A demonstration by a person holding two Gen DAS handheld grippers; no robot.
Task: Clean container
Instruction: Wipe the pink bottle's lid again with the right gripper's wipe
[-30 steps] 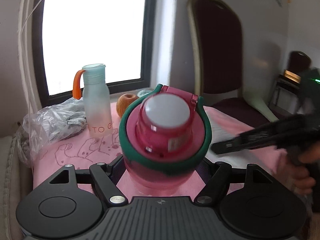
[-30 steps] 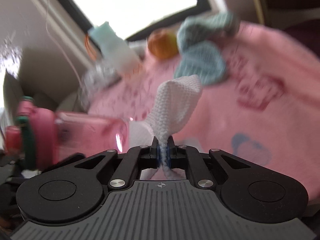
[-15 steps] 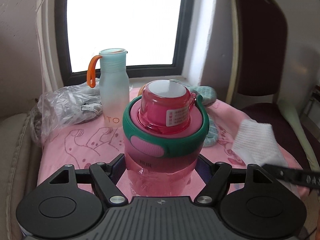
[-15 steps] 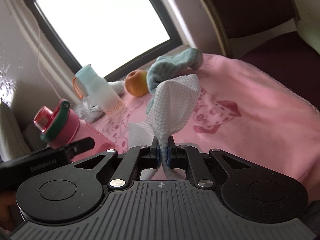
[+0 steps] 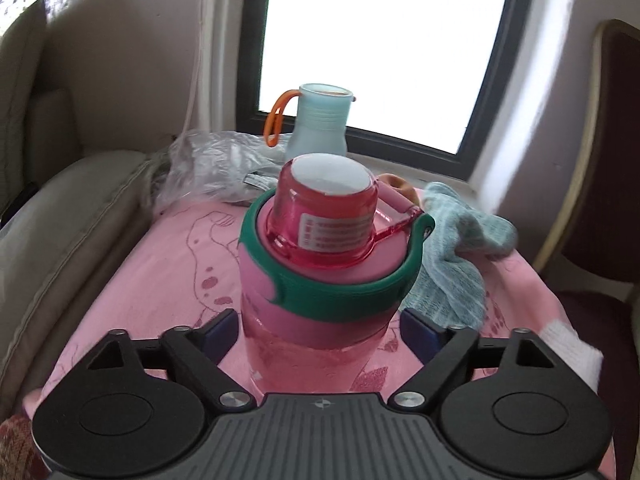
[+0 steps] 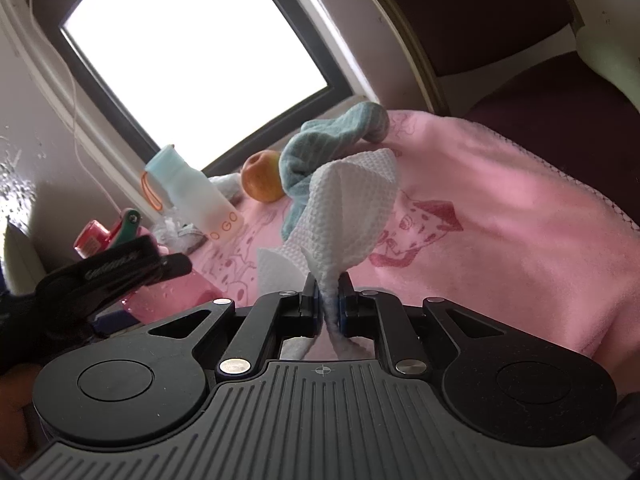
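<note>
While the pink bottle [image 5: 316, 280] is standing upright on the pink blanket [image 5: 176, 264] in the left wrist view, the left gripper [image 5: 316, 332] is flanking its lower body with a blue pad [image 5: 218, 334] on each side. Its jaws have just been opening, and a thin gap is showing between each pad and the bottle wall, so the pads are sitting apart from the bottle rather than pressing on it. A green band is wrapping the bottle under its red cap. Behind the bottle a pale blue bottle [image 5: 322, 124] with an orange loop is standing by the window [image 5: 384, 48], with a clear plastic bag [image 5: 212, 168] to its left and a blue-green cloth [image 5: 460, 252] lying crumpled to the right.

Seen from the right wrist view, the right gripper [image 6: 329, 308] is pinching a white cloth [image 6: 348, 216], which is rising in a bunched fold above the nearly closed jaws. Its jaws have just been opening slightly, yet the cloth is sitting squeezed between the pads. At the far left the pink bottle [image 6: 176, 292] is showing behind the dark arm of the left gripper [image 6: 112, 276]. An orange fruit [image 6: 262, 176] is sitting beside the blue-green cloth [image 6: 320, 148] near the window.
</note>
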